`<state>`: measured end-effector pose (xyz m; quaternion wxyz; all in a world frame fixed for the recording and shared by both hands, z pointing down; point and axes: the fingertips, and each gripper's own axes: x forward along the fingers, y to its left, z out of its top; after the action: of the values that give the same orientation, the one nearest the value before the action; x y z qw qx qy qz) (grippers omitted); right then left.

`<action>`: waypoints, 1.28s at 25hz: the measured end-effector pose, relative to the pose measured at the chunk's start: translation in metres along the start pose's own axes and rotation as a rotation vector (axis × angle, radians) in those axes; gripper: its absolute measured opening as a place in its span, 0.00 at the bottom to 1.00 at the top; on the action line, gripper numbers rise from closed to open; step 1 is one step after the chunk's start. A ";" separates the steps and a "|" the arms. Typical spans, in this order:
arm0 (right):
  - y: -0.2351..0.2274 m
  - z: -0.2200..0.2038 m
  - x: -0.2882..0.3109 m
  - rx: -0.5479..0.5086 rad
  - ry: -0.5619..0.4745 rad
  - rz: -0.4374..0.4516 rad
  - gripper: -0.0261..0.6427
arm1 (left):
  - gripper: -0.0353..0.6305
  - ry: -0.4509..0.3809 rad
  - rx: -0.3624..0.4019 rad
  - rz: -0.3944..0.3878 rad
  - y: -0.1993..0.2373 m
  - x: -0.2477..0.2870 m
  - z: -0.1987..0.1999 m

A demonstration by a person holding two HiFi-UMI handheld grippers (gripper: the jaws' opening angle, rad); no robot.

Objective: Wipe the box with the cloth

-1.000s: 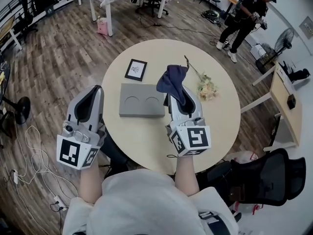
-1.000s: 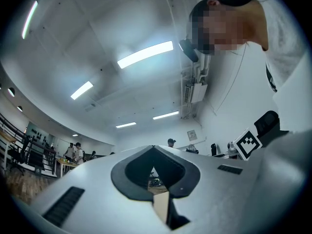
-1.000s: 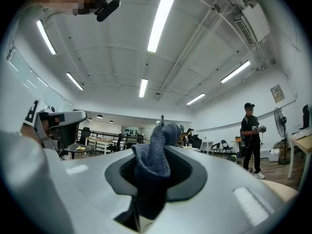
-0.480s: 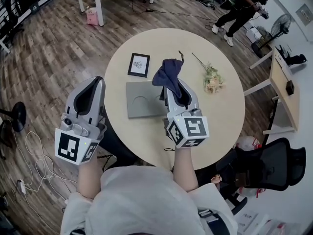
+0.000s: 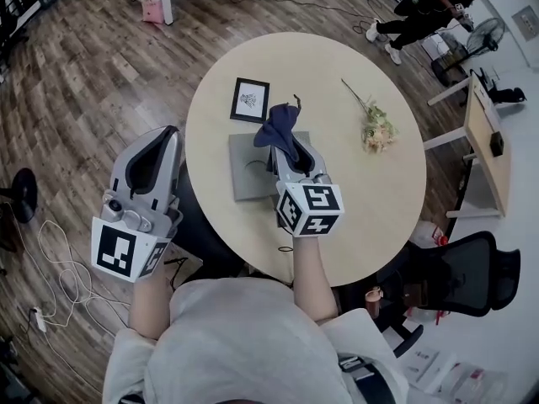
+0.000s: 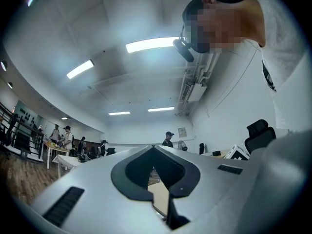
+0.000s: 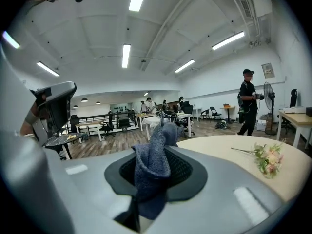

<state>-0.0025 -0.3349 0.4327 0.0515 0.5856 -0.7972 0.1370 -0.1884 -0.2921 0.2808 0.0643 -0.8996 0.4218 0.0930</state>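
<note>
A flat grey box (image 5: 249, 172) with two round hollows in its top lies on the round table (image 5: 362, 192). My right gripper (image 5: 283, 146) hangs over the box's right half, shut on a dark blue cloth (image 5: 277, 128) that sticks up out of the jaws. The right gripper view shows the cloth (image 7: 152, 165) bunched between the jaws of my right gripper (image 7: 155, 155); the box is hidden there. My left gripper (image 5: 157, 147) is held off the table's left edge, above the floor. Its jaws are shut with nothing in them, as the left gripper view shows of my left gripper (image 6: 155, 152).
A small black picture frame (image 5: 250, 100) lies behind the box. A sprig of flowers (image 5: 377, 130) lies at the table's right, also in the right gripper view as flowers (image 7: 267, 160). A black office chair (image 5: 459, 276) stands at the right. A person (image 7: 247, 101) stands beyond the table.
My right gripper with the cloth has moved left, from the box's right edge to over the box. The left gripper has stayed beside the table.
</note>
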 end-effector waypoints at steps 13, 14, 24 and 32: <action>0.042 -0.096 0.082 0.051 0.272 0.064 0.17 | 0.06 0.054 -0.045 0.039 0.054 -0.019 -0.033; 0.044 -0.103 0.086 0.051 0.292 0.065 0.17 | 0.06 0.059 -0.047 0.043 0.058 -0.020 -0.035; 0.039 -0.151 0.115 0.024 0.425 0.008 0.23 | 0.06 0.080 -0.064 0.072 0.089 -0.030 -0.048; 0.023 -0.167 0.122 0.076 0.514 -0.027 0.37 | 0.06 0.085 -0.077 0.072 0.092 -0.026 -0.055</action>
<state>-0.0747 -0.3937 0.6186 0.2323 0.5436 -0.7444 0.3105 -0.2695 -0.3420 0.3363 0.0083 -0.8887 0.4525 0.0733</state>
